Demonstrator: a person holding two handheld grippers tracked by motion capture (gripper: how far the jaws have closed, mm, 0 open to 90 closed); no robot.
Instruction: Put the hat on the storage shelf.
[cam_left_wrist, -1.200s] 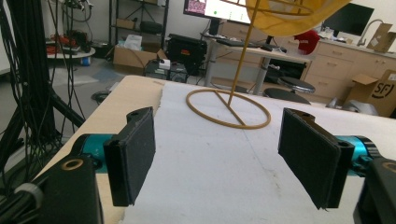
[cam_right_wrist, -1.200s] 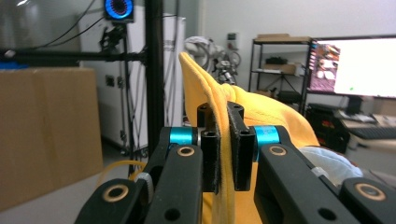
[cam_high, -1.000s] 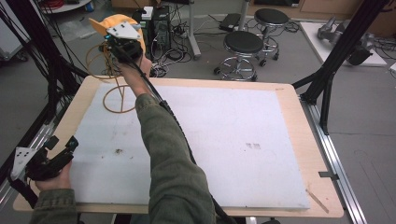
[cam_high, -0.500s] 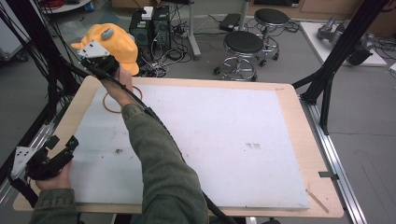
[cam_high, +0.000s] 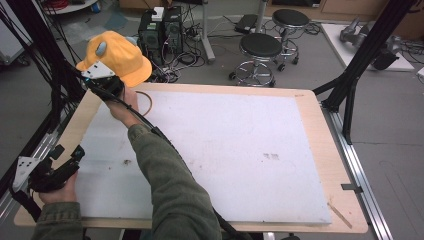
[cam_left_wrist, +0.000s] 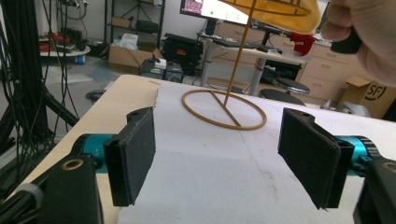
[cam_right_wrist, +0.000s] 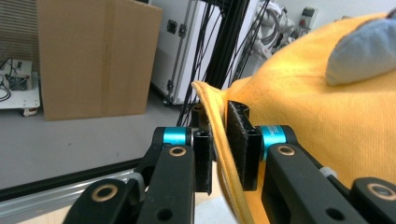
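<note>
Cap (cam_high: 116, 57): yellow, raised clear of the table at 10 o'clock in the high view, beyond the far left corner; brim pinched, crown bulging away from the jaws, grey patch on top.
Right gripper (cam_right_wrist: 219, 149): clamped narrow on the cap's brim edge, fabric folded between the two pads; hand reached across the body to the far left.
Left gripper (cam_left_wrist: 224, 158): jaws wide, nothing between them; resting at 8 o'clock near the table's left edge, aimed toward the stand.
Stand (cam_left_wrist: 225, 108): thin wooden ring base flat on the white mat at the far left, upright rod rising from it toward a wire form at the top; in the high view just a partial ring (cam_high: 145, 102) beside the right hand.
Key relation: cap held up and toward 11 o'clock of the ring base, off to its outer side; not yet over the rod. Long axis of the stand vertical, so the cap's opening would likely need to face down and settle along that line.
Nearer hand: right, already gripping and just beside the stand; left well apart, though pointed straight at the base and free to steady it.
Mat (cam_high: 220, 145): white, covering most of the table (cam_high: 320, 130); bare apart from the stand.
Judgement: whether cap is coming off or going onto the stand cannot be told.
</note>
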